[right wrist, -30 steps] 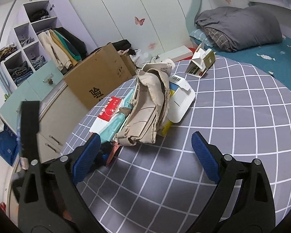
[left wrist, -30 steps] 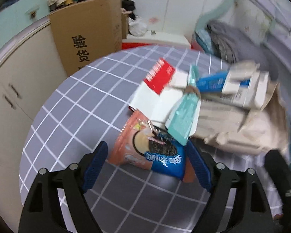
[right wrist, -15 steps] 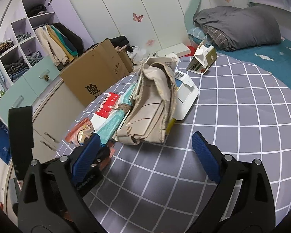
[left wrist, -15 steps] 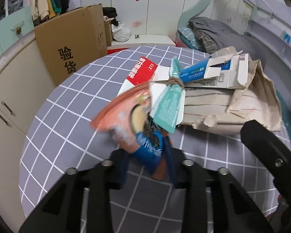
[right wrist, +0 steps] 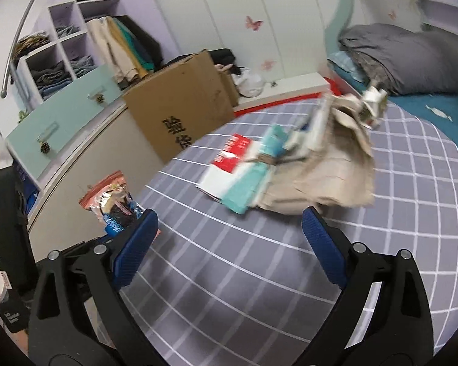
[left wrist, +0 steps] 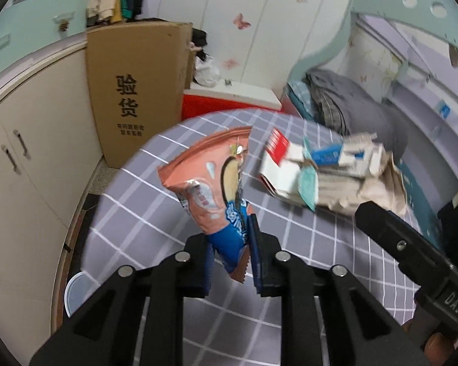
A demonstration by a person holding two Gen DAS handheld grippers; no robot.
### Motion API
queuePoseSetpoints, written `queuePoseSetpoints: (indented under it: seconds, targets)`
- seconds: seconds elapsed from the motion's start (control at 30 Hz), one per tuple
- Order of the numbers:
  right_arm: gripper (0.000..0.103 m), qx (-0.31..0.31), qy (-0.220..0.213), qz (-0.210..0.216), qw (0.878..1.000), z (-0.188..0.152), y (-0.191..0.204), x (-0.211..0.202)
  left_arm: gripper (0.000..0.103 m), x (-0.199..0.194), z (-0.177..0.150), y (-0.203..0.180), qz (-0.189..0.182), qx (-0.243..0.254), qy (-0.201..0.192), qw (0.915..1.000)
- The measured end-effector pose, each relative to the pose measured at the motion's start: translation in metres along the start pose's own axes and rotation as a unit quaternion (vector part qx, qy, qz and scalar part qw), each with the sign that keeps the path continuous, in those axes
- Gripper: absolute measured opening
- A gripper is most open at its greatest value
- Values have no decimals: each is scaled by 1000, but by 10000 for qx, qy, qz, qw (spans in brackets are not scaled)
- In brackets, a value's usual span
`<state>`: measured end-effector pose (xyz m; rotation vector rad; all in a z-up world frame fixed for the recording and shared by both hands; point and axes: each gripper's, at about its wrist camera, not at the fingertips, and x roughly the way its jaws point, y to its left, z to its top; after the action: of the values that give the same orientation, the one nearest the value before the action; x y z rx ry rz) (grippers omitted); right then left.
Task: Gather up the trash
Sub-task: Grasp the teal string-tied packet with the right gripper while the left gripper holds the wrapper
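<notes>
Left gripper (left wrist: 232, 262) clamped on snack wrapper (left wrist: 216, 189) by its lower corner, slippage risk; right gripper (right wrist: 229, 244) spread, empty.

Motion blur smears the heap of paper trash (left wrist: 336, 170) on the bench (left wrist: 155, 189), leaving the print on its cartons unreadable in both views. The lower end of the snack wrapper (left wrist: 219, 195) disappears between the blue pads of the left claw (left wrist: 232, 262), and from the right wrist view the right claw (right wrist: 229, 244) covers the wrapper's bottom corner. A white lid or tub (left wrist: 73, 292) on the floor shows only as a sliver past the bench edge. The small print on the cardboard box (left wrist: 131, 91) is too fine to read.
</notes>
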<state>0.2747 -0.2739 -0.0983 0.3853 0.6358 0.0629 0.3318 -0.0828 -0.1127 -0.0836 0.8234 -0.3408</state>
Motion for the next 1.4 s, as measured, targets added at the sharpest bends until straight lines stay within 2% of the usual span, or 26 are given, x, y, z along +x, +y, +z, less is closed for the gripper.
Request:
queuePoseSetpoints:
  seconds: [0.13, 0.17, 0.2, 0.23, 0.27, 0.3, 0.37, 0.47, 0.63, 0.7, 0.87, 0.9, 1.0, 1.23, 1.4]
  targets:
    - [88, -253, 14, -82, 9996, 22, 16, 18, 19, -6, 13, 22, 115, -187, -85, 9997]
    - [84, -232, 71, -92, 9997, 27, 15, 24, 19, -5, 16, 26, 138, -227, -92, 9996]
    - [75, -186, 176, -112, 9996, 33, 12, 33, 19, -5, 19, 32, 174, -272, -97, 9994]
    - [70, -116, 366, -213, 9990, 41, 7, 48, 19, -4, 20, 37, 189, -300, -103, 9993]
    - [59, -97, 461, -311, 9984, 44, 2, 55, 19, -3, 22, 42, 206, -333, -116, 9992]
    - [54, -95, 566, -446, 9974, 48, -3, 65, 19, -3, 22, 46, 223, -347, -118, 9991]
    - [52, -59, 824, -654, 9944, 55, -13, 85, 19, 0, 22, 52, 257, -367, -105, 9989]
    - [51, -189, 985, -992, 9900, 60, -16, 105, 19, 4, 24, 61, 253, -415, -68, 9988]
    - [35, -494, 1145, -1443, 9816, 61, -13, 126, 19, 11, 23, 67, 215, -478, -20, 9986]
    - [32, -654, 1206, -1532, 9786, 60, -9, 133, 19, 11, 22, 66, 175, -500, -8, 9986]
    - [26, -948, 1311, -1553, 9745, 54, 0, 138, 19, 11, 19, 69, 173, -541, 8, 9984]
    - [21, -935, 1320, -1514, 9752, 55, 0, 138, 19, 10, 18, 69, 179, -543, 6, 9984]
    - [21, -807, 1326, -1262, 9798, 54, -1, 132, 19, 5, 16, 70, 196, -558, 1, 9983]
    - [20, -809, 940, -1125, 9859, 50, 15, 95, 19, -13, 13, 73, 149, -608, -74, 9980]
    - [20, -751, 619, -813, 9919, 42, 35, 57, 19, -34, 6, 78, 72, -651, -198, 9977]
